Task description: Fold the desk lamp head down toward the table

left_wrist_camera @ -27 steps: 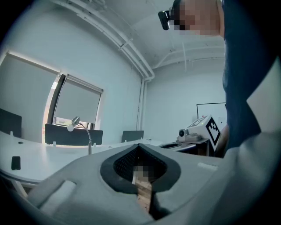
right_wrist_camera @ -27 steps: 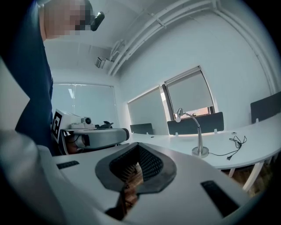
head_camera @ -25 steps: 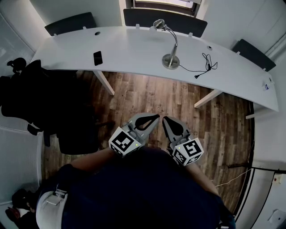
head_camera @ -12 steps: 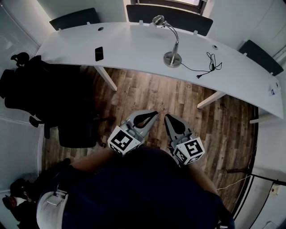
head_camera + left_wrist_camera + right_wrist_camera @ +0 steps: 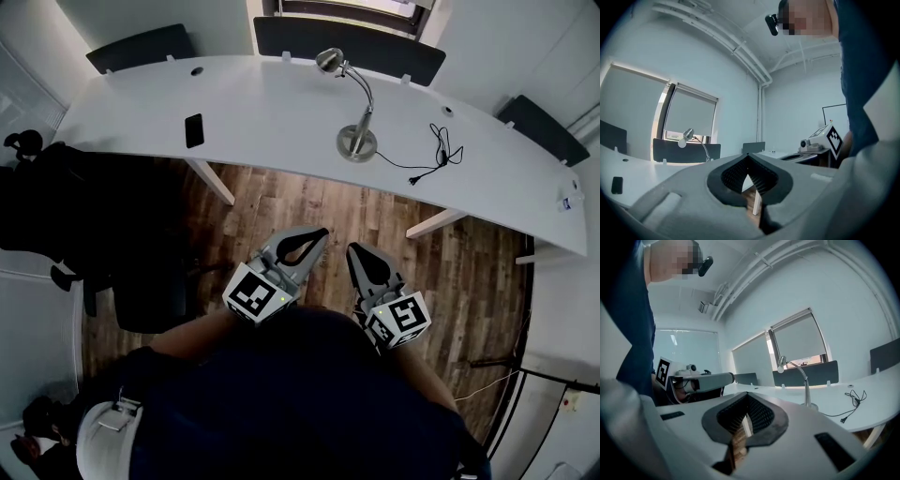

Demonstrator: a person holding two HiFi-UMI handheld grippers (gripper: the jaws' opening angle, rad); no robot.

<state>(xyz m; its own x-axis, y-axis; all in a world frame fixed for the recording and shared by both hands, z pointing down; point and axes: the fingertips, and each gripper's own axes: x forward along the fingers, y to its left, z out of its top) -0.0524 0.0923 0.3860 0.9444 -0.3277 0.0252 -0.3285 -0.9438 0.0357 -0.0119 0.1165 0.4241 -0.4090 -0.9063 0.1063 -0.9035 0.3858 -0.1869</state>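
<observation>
The desk lamp stands on the white desk (image 5: 262,108), its round base (image 5: 358,142) near the front edge. Its gooseneck arches up to the silver head (image 5: 328,61) at the back. The lamp head (image 5: 687,134) also shows small and far off in the left gripper view, and the lamp head (image 5: 782,363) rises clear of the desk in the right gripper view. My left gripper (image 5: 322,232) and right gripper (image 5: 352,249) hover side by side over the wooden floor, well short of the desk. Both are shut and hold nothing; the jaw tips meet in both gripper views.
A black phone (image 5: 193,129) lies on the desk's left part. A black cable (image 5: 436,150) trails right of the lamp base. Dark partition panels (image 5: 349,39) line the desk's back. A black office chair (image 5: 66,206) stands at the left, and a desk leg (image 5: 214,178) slants below the edge.
Both grippers have moved forward toward the desk together with the person; the desk and lamp sit slightly lower and nearer in the head view. The jaws have stayed shut.
</observation>
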